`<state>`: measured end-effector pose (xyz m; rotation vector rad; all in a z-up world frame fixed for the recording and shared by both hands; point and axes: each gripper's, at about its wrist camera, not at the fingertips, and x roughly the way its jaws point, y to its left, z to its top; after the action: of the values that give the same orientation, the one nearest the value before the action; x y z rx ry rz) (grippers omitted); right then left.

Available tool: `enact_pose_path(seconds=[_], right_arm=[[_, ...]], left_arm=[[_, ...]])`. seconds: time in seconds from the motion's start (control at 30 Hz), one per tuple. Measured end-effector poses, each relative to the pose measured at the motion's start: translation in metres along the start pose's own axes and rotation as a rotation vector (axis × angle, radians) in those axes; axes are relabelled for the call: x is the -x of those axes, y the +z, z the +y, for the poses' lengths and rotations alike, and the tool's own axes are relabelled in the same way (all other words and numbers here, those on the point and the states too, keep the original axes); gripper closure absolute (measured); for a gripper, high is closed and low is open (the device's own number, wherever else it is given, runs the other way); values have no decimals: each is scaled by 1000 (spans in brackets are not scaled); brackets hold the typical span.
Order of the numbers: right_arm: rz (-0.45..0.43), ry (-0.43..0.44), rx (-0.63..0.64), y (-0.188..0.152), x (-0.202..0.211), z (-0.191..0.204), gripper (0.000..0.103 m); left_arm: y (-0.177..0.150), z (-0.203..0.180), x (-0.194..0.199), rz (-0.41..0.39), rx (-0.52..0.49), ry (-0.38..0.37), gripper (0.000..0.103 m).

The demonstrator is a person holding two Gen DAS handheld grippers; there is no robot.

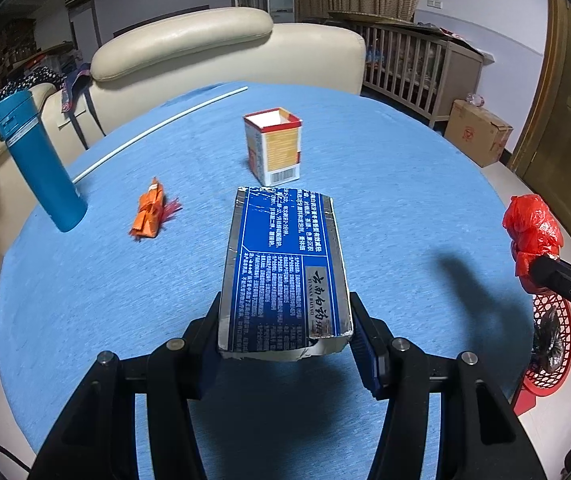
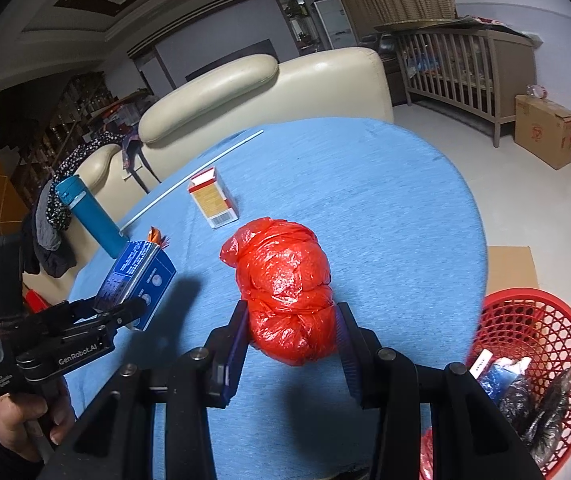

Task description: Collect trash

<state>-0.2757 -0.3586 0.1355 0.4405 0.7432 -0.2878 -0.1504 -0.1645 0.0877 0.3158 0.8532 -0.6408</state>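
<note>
The left gripper (image 1: 285,332) fingers are clamping a flattened blue-and-silver cardboard box (image 1: 283,268) above the round blue-clothed bench (image 1: 405,200). The right gripper (image 2: 291,344) fingers are squeezing a knotted red plastic bag (image 2: 285,288) above the bench, beside the red mesh basket (image 2: 533,320).

L grip (image 1: 285,344) clamped, tilted dn | R grip (image 2: 291,344) clamped, tilted dn

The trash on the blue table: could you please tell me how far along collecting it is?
Done: some trash already lies in the red basket. In hand: left tongs grip the blue box; right tongs grip the red bag. Left: orange wrapper, open carton.
</note>
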Motion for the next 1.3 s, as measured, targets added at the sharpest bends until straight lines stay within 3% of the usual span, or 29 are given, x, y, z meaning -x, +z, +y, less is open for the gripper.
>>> enact_pose_path(seconds=[1.3], right_arm=[[-51, -225, -164, -25, 69, -90, 59]], left_arm=[[14, -91, -5, -16, -165, -146, 45]])
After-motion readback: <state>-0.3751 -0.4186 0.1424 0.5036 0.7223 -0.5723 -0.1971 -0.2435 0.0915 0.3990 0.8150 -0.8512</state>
